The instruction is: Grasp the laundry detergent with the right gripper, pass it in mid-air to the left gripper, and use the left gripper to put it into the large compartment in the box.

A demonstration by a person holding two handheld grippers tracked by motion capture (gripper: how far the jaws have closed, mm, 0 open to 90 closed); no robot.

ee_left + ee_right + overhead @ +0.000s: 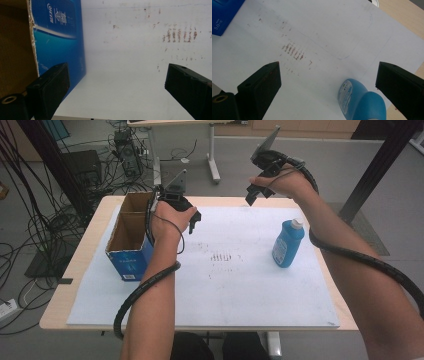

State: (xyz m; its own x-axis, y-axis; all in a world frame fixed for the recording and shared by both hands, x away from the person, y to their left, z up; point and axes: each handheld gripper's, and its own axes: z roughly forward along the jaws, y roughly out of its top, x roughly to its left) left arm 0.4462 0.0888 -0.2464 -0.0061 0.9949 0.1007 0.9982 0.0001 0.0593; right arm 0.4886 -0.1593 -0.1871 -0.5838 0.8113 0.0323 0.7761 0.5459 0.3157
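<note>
Two hand-held grippers, both jaws apart, nothing held. Left hand-held gripper [192,220] hovered beside open cardboard box [131,237] at worktop's [90,245] left. Blue bottle [288,243] stood upright at right, right hand-held gripper [256,194] raised above it. Best approach: descend, straddle bottle mid-body, squeeze squarely. Box print: "5.0" legible, rest unreadable.

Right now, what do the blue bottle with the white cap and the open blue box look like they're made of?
Blue bottle with the white cap: probably plastic, smooth, slightly glossy moulded body with a printed label. Open blue box: cardboard, seemingly; brown matte inside, ragged torn edge, glossy blue printed outside.
</note>
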